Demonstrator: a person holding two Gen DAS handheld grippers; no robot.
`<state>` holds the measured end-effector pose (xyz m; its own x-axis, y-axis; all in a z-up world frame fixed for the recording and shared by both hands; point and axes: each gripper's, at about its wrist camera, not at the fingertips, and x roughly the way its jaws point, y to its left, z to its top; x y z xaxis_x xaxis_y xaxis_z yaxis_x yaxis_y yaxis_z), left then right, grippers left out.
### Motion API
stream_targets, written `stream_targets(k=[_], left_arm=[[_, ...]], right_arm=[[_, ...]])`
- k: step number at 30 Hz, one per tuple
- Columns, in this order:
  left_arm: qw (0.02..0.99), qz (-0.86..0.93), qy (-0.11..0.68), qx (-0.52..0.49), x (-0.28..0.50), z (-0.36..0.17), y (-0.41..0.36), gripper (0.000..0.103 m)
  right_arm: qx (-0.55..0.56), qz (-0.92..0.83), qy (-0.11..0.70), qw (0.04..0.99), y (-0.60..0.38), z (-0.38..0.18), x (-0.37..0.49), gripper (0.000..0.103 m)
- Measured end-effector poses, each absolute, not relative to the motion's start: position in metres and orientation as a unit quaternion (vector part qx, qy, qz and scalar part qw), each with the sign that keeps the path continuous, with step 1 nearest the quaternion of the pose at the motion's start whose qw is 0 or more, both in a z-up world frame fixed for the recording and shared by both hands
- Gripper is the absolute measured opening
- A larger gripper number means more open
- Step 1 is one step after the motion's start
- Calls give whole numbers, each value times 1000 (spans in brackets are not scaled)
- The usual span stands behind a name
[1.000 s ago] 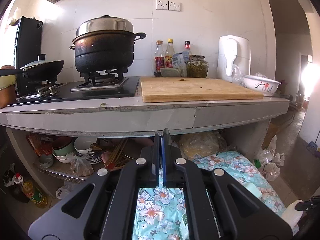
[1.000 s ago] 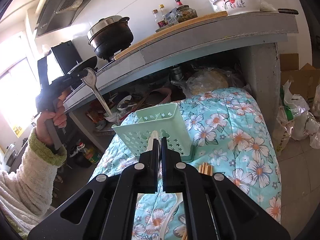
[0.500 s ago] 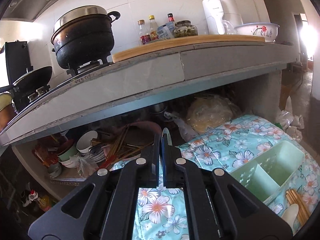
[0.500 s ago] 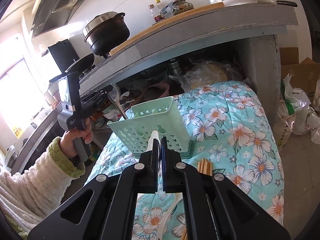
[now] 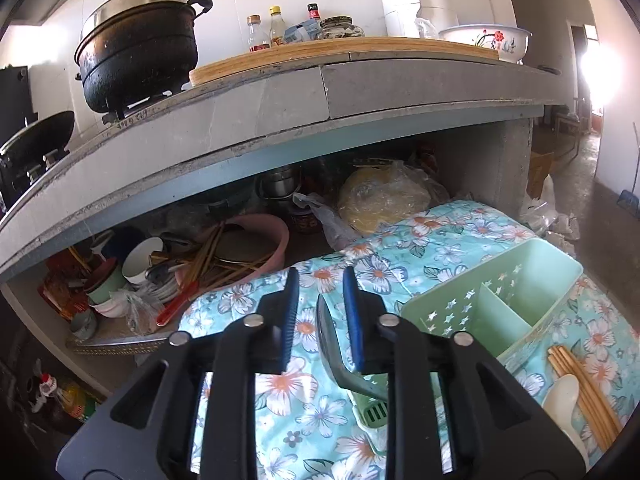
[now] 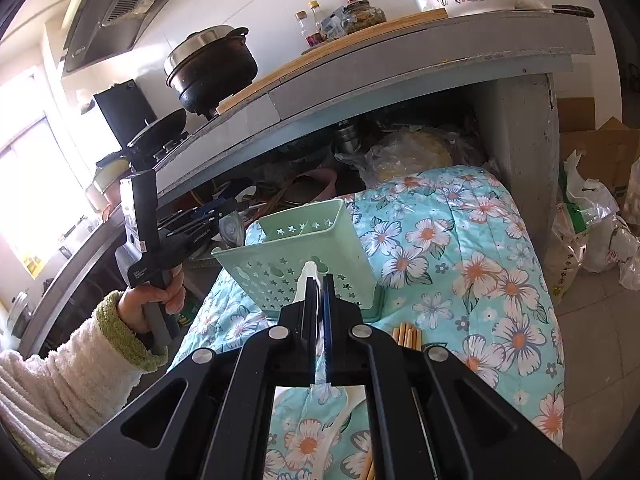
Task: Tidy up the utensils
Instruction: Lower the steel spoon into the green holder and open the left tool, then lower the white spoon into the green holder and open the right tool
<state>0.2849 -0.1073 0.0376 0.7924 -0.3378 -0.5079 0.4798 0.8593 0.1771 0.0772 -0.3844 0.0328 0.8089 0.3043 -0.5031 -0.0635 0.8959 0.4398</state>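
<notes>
A mint-green utensil caddy (image 5: 500,304) (image 6: 304,256) stands on the flowered cloth (image 5: 460,236). My left gripper (image 5: 320,312) (image 6: 224,216) hangs over the caddy's near end and its jaws are opening. A metal spoon (image 5: 332,344) (image 6: 232,228) stands between them, bowl up, leaning on the right finger, its handle down in the caddy. My right gripper (image 6: 318,280) is shut on a white spoon (image 6: 340,412) just in front of the caddy. Wooden chopsticks (image 5: 576,384) (image 6: 406,334) lie on the cloth, with a white spoon (image 5: 562,400) beside them.
A grey counter edge (image 5: 320,92) overhangs the cloth, carrying a black pot (image 5: 136,44), a cutting board and bottles. The shelf below holds bowls, a pink basin (image 5: 256,236) and loose chopsticks. A hand in a cream sleeve (image 6: 60,380) holds the left gripper. Bags lie on the floor at right.
My left gripper sank from above the counter to the caddy with the metal spoon, then its jaws parted. The right gripper kept still, shut on the white spoon.
</notes>
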Motion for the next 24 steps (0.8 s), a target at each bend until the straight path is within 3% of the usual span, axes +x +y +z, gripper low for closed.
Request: stream_targets(k=[6, 12, 18, 24], left_arm=[[939, -223, 239, 109, 277, 49, -92, 41], [945, -220, 234, 66, 254, 62, -64, 59], [940, -215, 261, 32, 225, 53, -32, 67], [928, -211, 308, -9, 200, 26, -8, 71]], right_arm=[[189, 90, 268, 940, -390, 53, 80, 3], [163, 74, 189, 966, -405, 106, 93, 3], [148, 64, 132, 978, -415, 142, 135, 3], [92, 53, 110, 988, -396, 143, 183, 3]])
